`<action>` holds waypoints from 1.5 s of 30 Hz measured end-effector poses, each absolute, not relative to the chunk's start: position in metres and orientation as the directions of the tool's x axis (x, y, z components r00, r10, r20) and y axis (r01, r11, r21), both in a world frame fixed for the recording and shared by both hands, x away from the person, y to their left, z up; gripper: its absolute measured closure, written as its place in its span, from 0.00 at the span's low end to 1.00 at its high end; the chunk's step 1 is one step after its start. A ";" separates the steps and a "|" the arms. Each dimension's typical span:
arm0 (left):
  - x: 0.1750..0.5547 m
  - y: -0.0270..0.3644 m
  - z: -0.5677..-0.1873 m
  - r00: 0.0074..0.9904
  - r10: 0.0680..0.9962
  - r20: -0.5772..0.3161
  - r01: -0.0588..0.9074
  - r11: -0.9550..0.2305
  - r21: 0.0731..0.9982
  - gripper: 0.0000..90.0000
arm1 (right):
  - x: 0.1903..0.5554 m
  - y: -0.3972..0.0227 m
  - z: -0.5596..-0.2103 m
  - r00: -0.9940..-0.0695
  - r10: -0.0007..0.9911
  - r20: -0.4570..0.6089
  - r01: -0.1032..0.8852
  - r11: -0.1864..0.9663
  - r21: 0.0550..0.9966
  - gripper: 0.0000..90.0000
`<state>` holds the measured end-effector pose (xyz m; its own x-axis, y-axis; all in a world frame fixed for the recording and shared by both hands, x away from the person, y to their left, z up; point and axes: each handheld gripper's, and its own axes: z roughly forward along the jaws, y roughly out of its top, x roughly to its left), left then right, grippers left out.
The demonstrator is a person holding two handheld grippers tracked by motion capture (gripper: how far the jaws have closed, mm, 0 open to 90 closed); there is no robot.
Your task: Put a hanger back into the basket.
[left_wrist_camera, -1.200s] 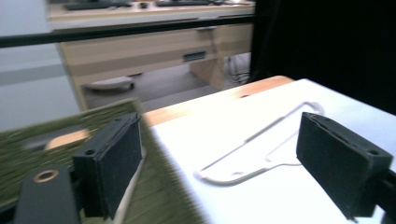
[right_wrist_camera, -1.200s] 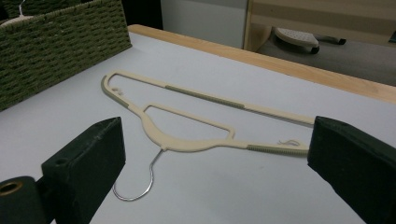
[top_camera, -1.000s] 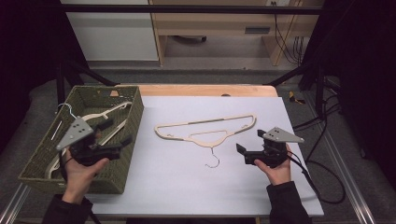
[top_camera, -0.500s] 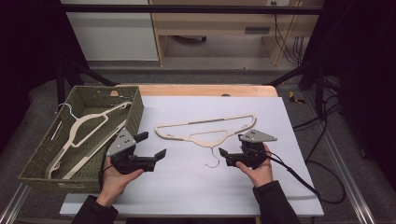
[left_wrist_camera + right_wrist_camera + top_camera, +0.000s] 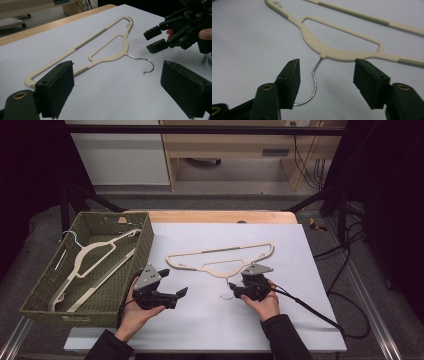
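Just been closing the jaws of the right gripper (image 5: 327, 72) about the wire hook (image 5: 314, 82) of the cream plastic hanger (image 5: 337, 51); now about halfway in, with the hook between the 2 pads and nothing pinched yet, though hard to tell whether the hook's curled end brushes 1 pad. Holding the left gripper (image 5: 117, 85) spread wide and empty, low over the white sheet (image 5: 210, 320), aimed toward the hanger's near arm and well short of it. Lying flat on the sheet near the table's middle, that hanger, with the hook turned toward the person and the body pointing away. Further out, at the table's left edge, a woven green basket (image 5: 145, 240) with a second hanger (image 5: 90, 257) already resting inside, tilted against the wall. Judged from this: 1 hanger stowed, 1 left to go, and its pickup only at the approach. Left to do: clamp the thin hook firmly, likely steady the body with the other gripper, lift, carry left and lay it in the basket beside the first.
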<state>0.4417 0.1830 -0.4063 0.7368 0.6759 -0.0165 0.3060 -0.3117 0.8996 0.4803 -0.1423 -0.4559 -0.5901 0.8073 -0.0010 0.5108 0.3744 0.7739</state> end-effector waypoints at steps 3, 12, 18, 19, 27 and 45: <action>0.443 0.183 -0.409 0.736 0.677 -0.018 0.311 -0.314 0.897 0.13 | 0.484 -0.139 -0.464 -0.599 0.801 -0.004 0.522 0.395 0.756 0.54; 0.445 0.180 -0.413 0.739 0.674 -0.017 0.320 -0.328 0.889 0.13 | 0.487 -0.134 -0.478 -0.605 0.797 -0.009 0.566 0.437 0.698 0.76; 0.445 0.180 -0.414 0.737 0.676 -0.020 0.322 -0.325 0.889 0.13 | 0.486 -0.134 -0.476 -0.596 0.803 0.011 0.589 0.427 0.686 0.91; 0.445 0.180 -0.414 0.737 0.676 -0.019 0.323 -0.327 0.888 0.13 | 0.486 -0.134 -0.476 -0.596 0.803 0.026 0.595 0.420 0.685 0.93; 0.445 0.179 -0.416 0.736 0.676 -0.020 0.328 -0.331 0.885 0.14 | 0.487 -0.134 -0.474 -0.570 0.819 0.068 0.637 0.387 0.667 0.99; 0.452 0.167 -0.418 0.749 0.662 -0.007 0.323 -0.357 0.877 0.15 | 0.485 -0.145 -0.474 -0.563 0.826 -0.001 0.621 0.424 0.659 0.94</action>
